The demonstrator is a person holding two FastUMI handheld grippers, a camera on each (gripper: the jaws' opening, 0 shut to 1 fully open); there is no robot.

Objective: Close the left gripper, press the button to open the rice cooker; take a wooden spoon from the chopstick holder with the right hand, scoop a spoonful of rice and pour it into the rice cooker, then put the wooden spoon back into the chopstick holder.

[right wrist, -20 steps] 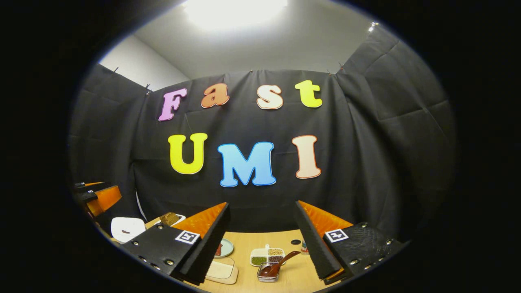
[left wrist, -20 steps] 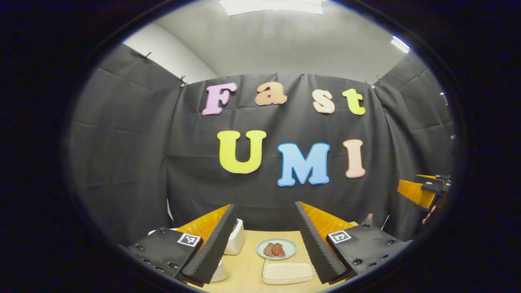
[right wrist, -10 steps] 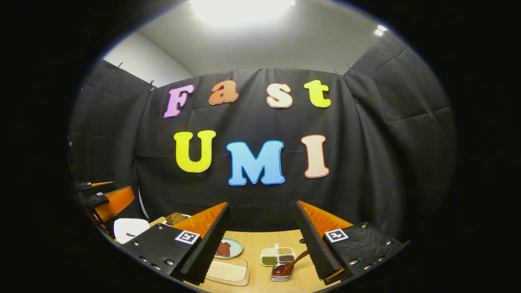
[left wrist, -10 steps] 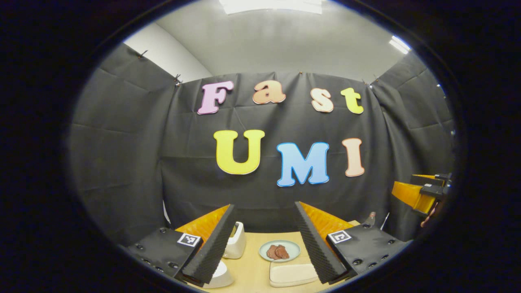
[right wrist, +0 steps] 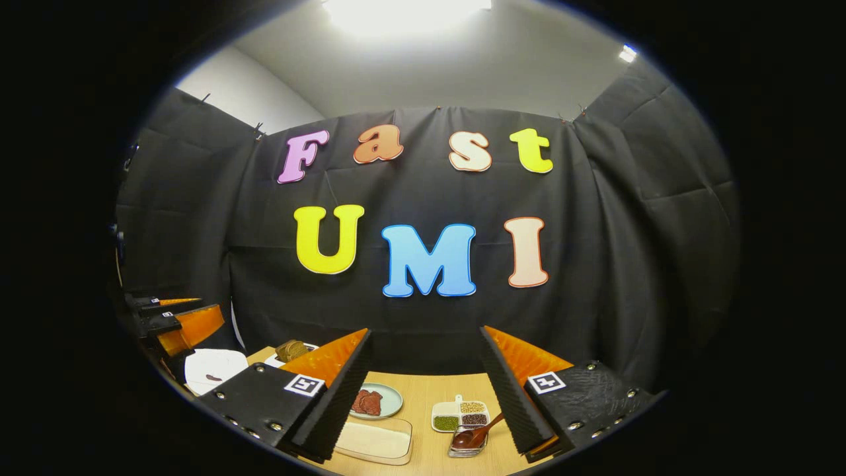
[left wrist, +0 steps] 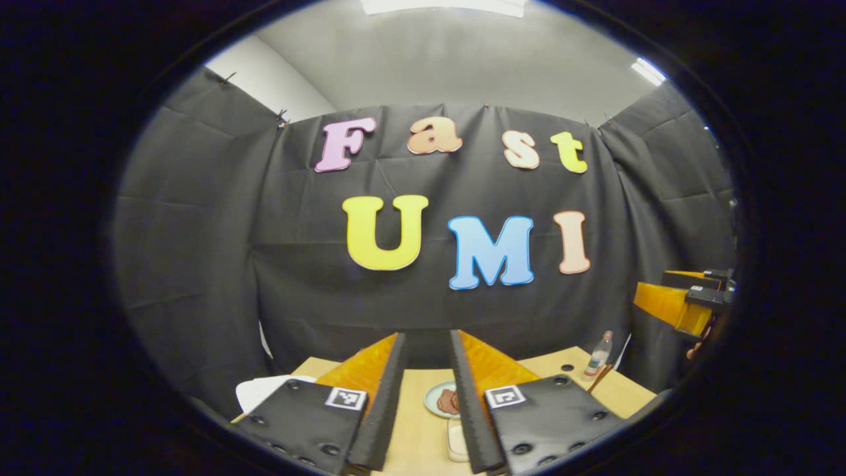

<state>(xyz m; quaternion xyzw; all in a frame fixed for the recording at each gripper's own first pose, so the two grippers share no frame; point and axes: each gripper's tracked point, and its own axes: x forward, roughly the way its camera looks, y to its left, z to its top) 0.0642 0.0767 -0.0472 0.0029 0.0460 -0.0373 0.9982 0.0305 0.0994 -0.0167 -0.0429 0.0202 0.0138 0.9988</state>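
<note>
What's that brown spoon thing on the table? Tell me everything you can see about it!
In the right gripper view, the wooden spoon looks dark reddish-brown and glossy. Its rounded bowl rests low in a small clear holder on the light wooden table, and its handle leans up and to the right toward the right tool's finger. Nothing grips it. Just behind it stands a white divided dish of green, tan and dark grains.

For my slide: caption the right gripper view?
Open hand-held gripper above table with wooden spoon in holder.
</note>
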